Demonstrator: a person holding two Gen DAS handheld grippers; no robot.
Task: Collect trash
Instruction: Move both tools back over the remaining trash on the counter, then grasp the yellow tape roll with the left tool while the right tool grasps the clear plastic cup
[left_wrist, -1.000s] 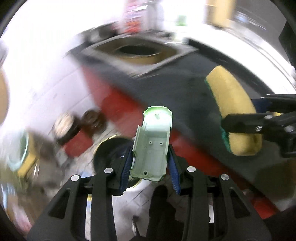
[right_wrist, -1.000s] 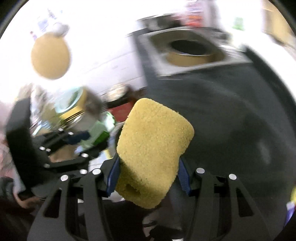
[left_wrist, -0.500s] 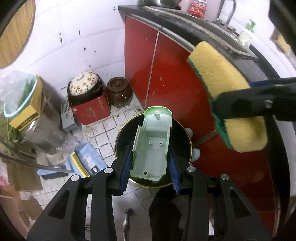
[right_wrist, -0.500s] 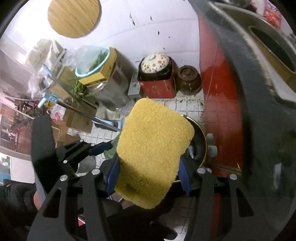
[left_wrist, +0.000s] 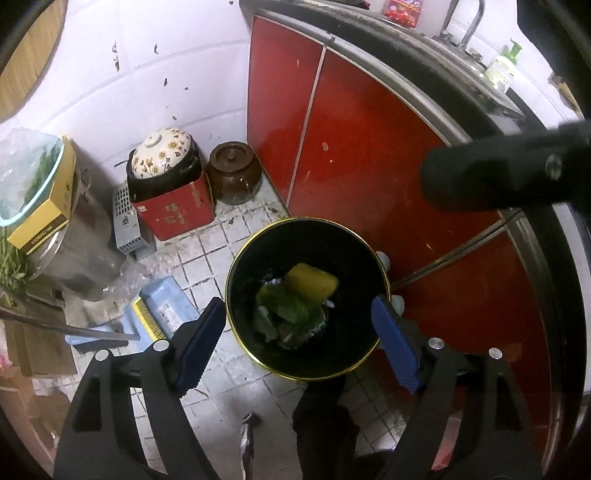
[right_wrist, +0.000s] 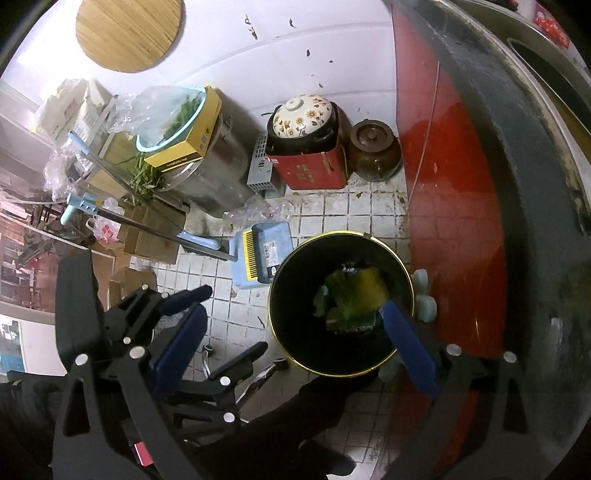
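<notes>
Both grippers, left (left_wrist: 298, 341) and right (right_wrist: 291, 343), jaws apart over bin (left_wrist: 236, 269); sponge (left_wrist: 311, 280) half-buried among indistinct green scraps.

Yellow sponge (left_wrist: 311, 281) lies atop green scraps (left_wrist: 291, 314) inside black bin (left_wrist: 255, 258).

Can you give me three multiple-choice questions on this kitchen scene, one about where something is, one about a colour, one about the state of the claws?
1. Where is the yellow sponge?
A. On the counter
B. Inside the black bin
C. On the blue dustpan

2. What colour are the cabinet doors beside the bin?
A. Red
B. White
C. Green

3. What state is the left claw in?
A. Shut on a sponge
B. Shut on a green box
C. Open, holding nothing

Answers:
1. B, the sponge lies on green scraps in the bin.
2. A, the doors under the counter are glossy red.
3. C, its blue pads stand wide apart over the bin; the right claw is open too.
</notes>
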